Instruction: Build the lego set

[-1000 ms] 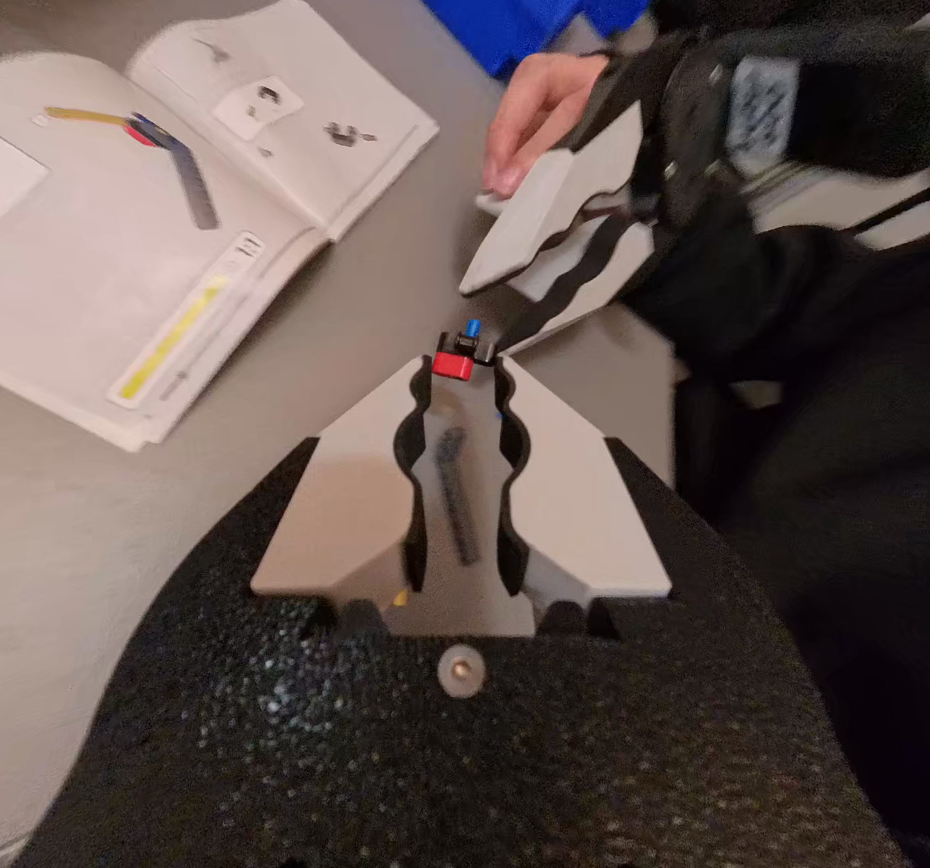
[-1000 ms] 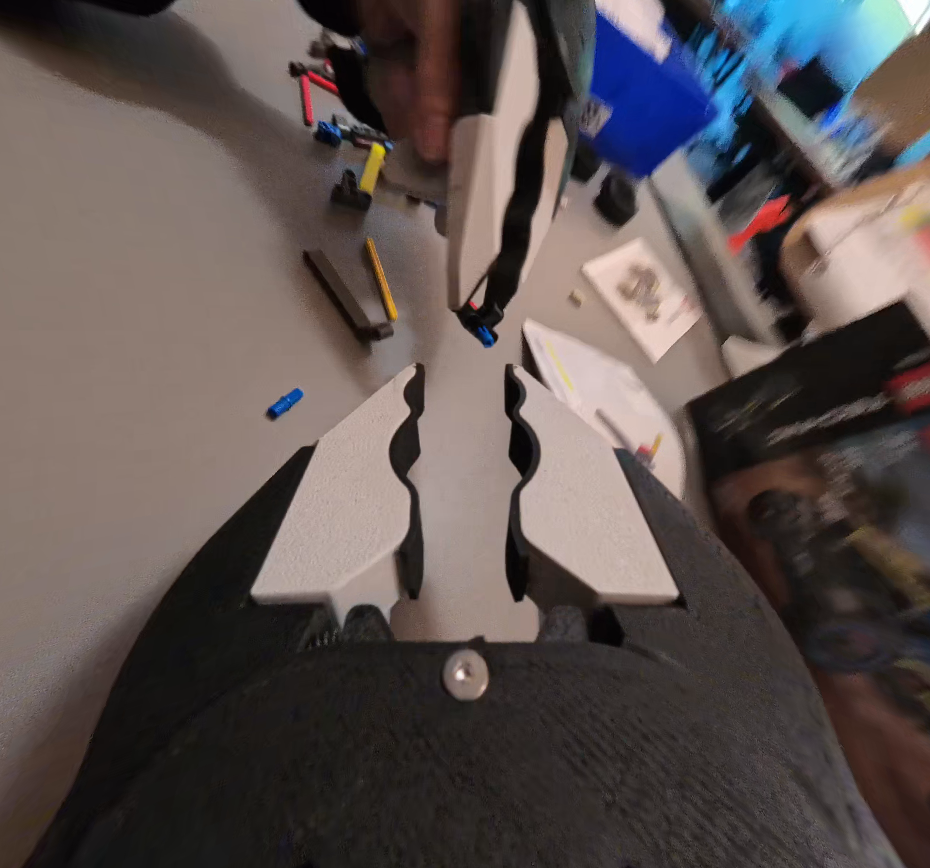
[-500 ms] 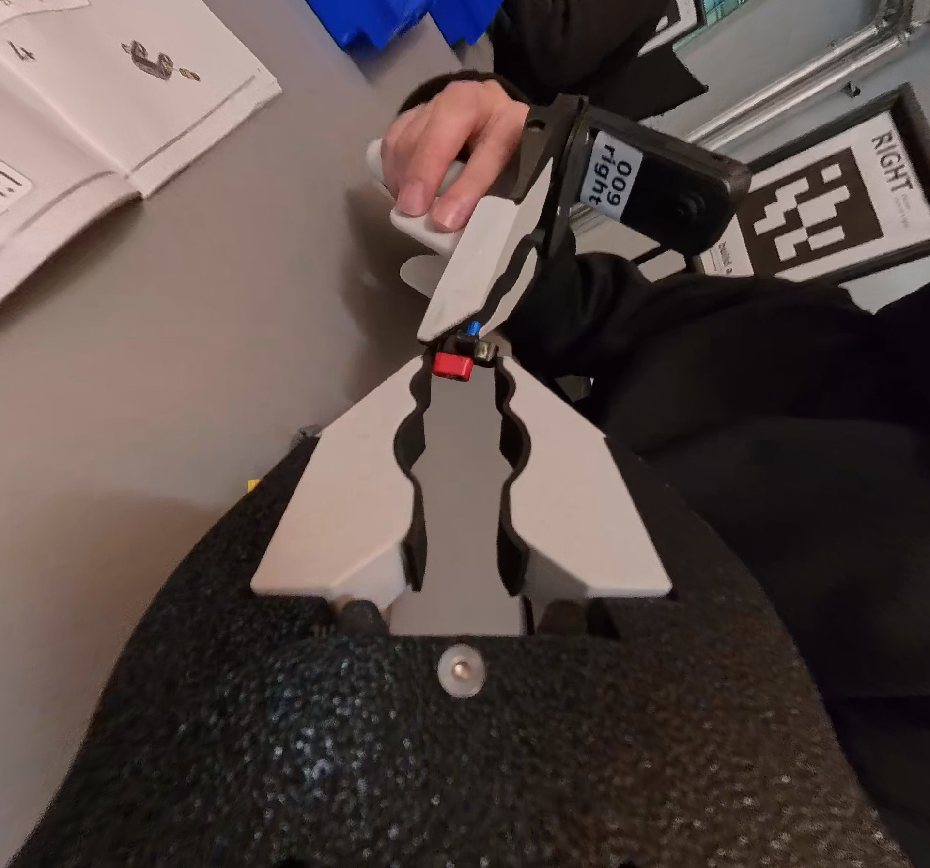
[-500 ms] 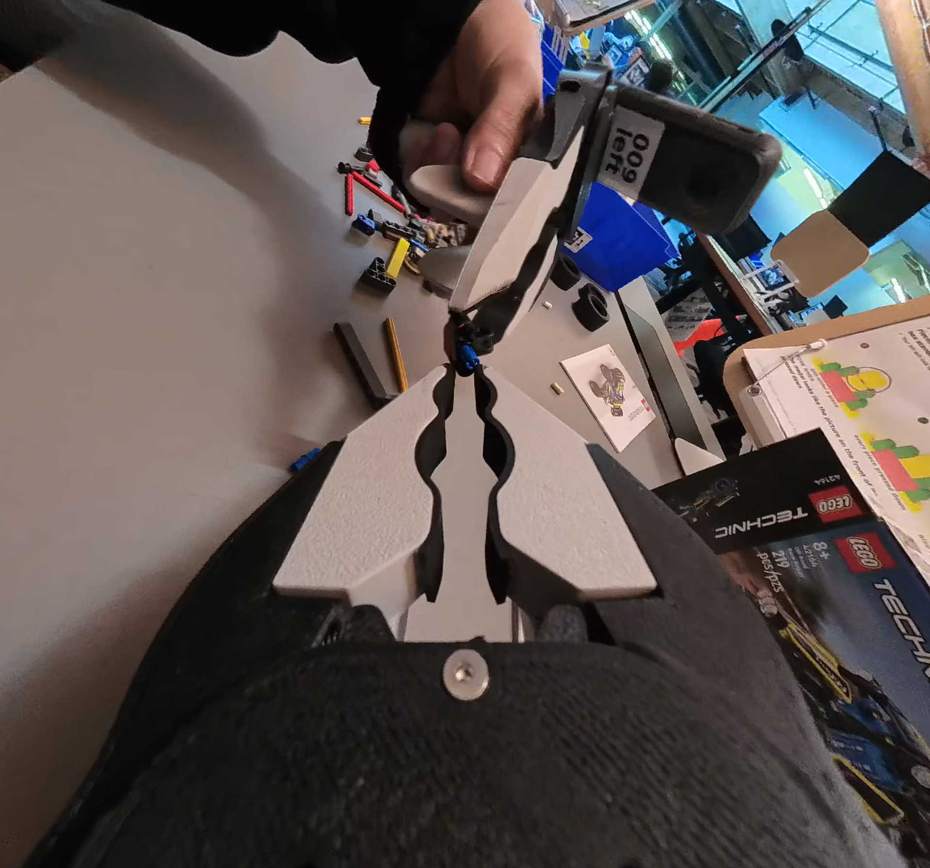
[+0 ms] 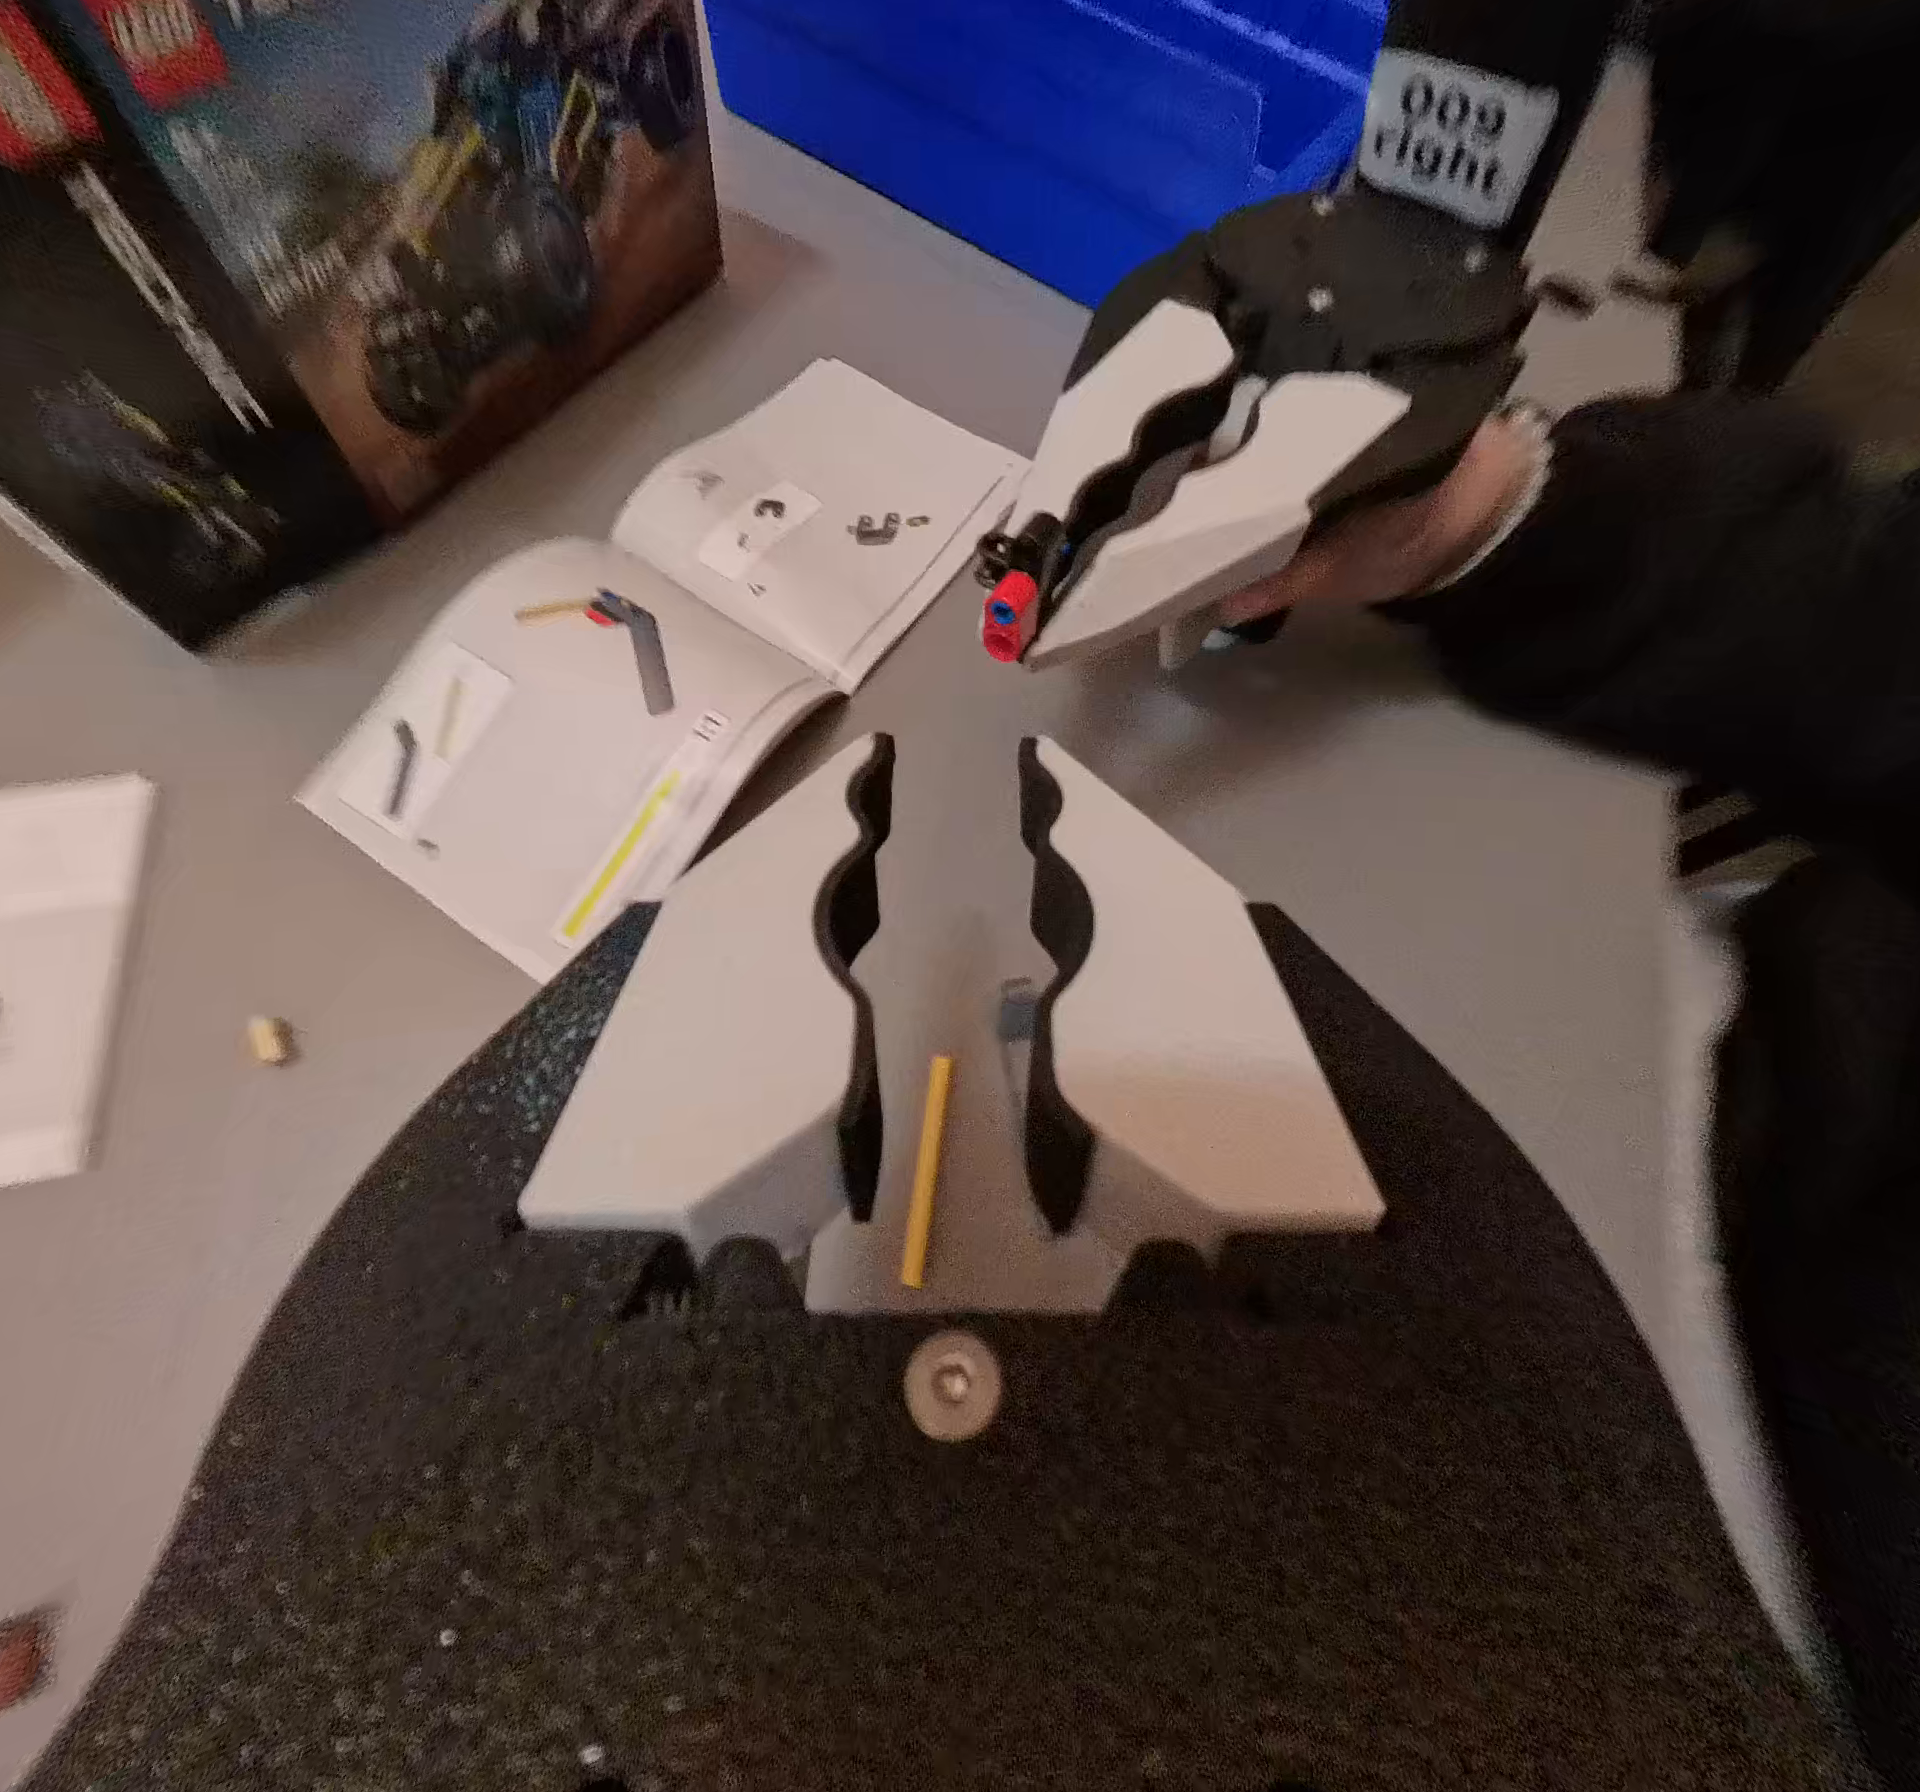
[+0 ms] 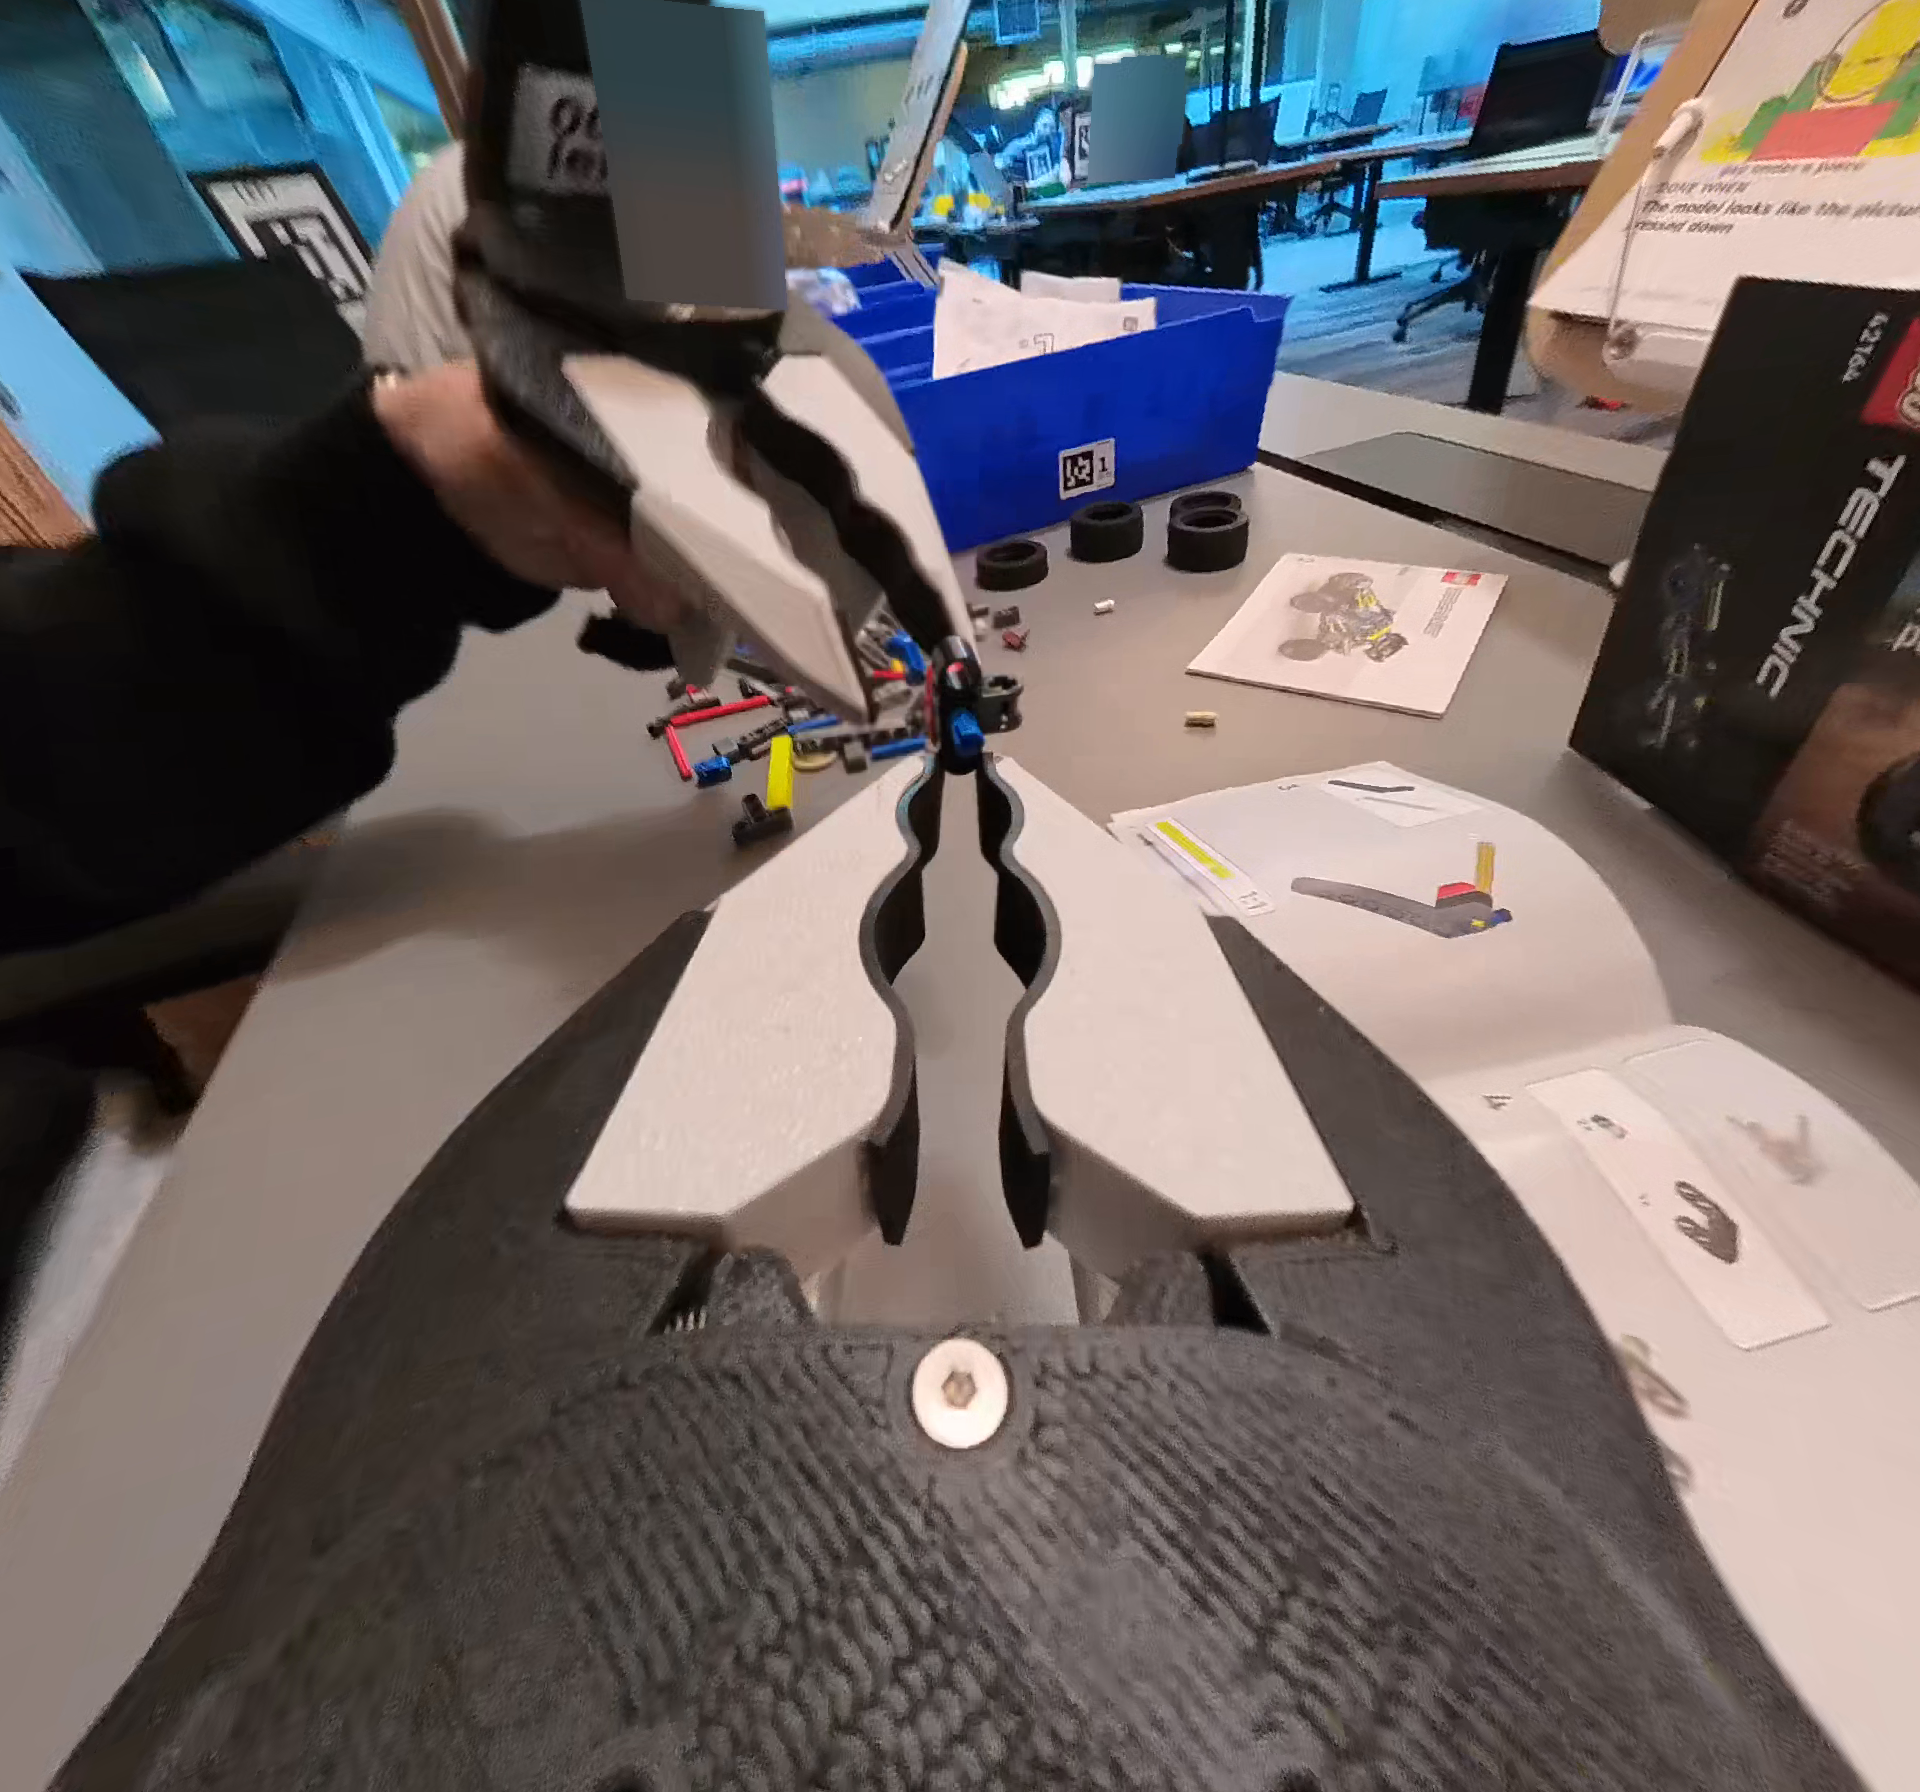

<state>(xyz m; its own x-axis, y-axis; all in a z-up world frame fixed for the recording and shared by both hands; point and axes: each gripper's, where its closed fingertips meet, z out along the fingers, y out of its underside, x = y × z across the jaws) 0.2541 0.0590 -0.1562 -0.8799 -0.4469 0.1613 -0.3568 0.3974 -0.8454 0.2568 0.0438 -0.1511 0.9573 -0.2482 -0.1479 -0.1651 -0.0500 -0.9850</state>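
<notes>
Lego assembly (image 6: 961, 698), red-blue-black, pinched in right tool (image 6: 951, 774); left tool (image 5: 954, 755) gapes empty; printed box (image 5: 343, 184) behind.

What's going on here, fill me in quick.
A person is building a lego set with a handheld gripper in each hand. The right gripper is shut on a small black, red and blue assembly, held above the grey table. The left gripper is open and holds nothing. An open instruction booklet, the set's box, loose pieces and three black tyres lie around.
</notes>
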